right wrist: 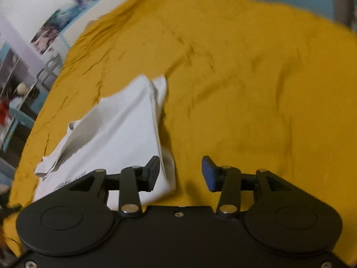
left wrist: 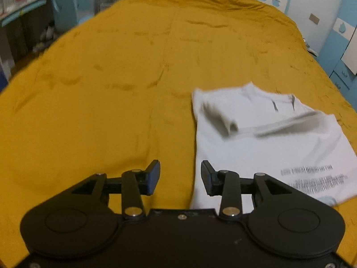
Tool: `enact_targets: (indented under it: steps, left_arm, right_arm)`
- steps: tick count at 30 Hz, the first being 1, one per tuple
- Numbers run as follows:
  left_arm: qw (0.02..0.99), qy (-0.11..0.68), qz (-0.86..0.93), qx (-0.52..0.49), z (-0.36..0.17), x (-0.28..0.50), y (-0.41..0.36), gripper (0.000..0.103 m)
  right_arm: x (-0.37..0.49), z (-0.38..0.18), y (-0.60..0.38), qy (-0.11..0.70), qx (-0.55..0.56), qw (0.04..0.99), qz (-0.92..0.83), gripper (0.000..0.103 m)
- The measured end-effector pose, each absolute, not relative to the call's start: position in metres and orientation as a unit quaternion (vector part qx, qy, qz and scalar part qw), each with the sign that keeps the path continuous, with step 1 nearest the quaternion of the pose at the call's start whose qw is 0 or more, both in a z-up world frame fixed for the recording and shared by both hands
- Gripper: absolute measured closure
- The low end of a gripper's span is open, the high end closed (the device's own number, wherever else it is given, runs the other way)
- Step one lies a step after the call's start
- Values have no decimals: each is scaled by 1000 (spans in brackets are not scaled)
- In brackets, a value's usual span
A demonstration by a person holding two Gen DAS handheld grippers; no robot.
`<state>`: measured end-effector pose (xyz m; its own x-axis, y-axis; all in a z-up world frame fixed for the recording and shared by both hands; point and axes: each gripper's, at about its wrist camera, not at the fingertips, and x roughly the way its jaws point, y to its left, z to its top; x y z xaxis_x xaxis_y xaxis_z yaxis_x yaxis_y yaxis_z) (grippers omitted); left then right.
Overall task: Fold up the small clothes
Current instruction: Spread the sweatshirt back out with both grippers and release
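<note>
A small white T-shirt [left wrist: 263,138] with dark printed lettering lies partly folded on a mustard-yellow bedspread [left wrist: 111,78], its sleeves turned in over the body. In the left wrist view it sits to the right, and my left gripper [left wrist: 180,177] hovers open over its left edge with nothing between the blue pads. In the right wrist view the same T-shirt [right wrist: 116,129] lies to the left. My right gripper [right wrist: 180,174] stands open above its right edge, and its fingers hold nothing.
The yellow bedspread [right wrist: 256,89] stretches wide around the shirt. A teal chair [left wrist: 64,6] and shelves [left wrist: 20,4] stand past the bed's left side, and a blue cabinet [left wrist: 343,67] stands at the right. Posters [right wrist: 58,24] hang on the wall.
</note>
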<state>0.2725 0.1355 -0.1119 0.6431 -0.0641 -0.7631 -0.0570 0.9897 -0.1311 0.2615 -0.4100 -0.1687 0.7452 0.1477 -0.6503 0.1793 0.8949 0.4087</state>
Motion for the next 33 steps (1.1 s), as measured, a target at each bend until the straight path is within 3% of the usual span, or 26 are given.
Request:
enact_targets:
  steps: [13, 21, 33]
  left_arm:
    - [914, 406, -19, -12, -160, 390, 113, 56]
    - [900, 419, -104, 65, -169, 381, 120, 55]
    - [915, 360, -136, 124, -178, 396, 80, 52]
  right_arm:
    - [428, -180, -375, 353, 169, 920, 2, 56]
    - [435, -192, -374, 372, 177, 911, 17, 53]
    - [437, -199, -373, 376, 189, 907, 7, 53]
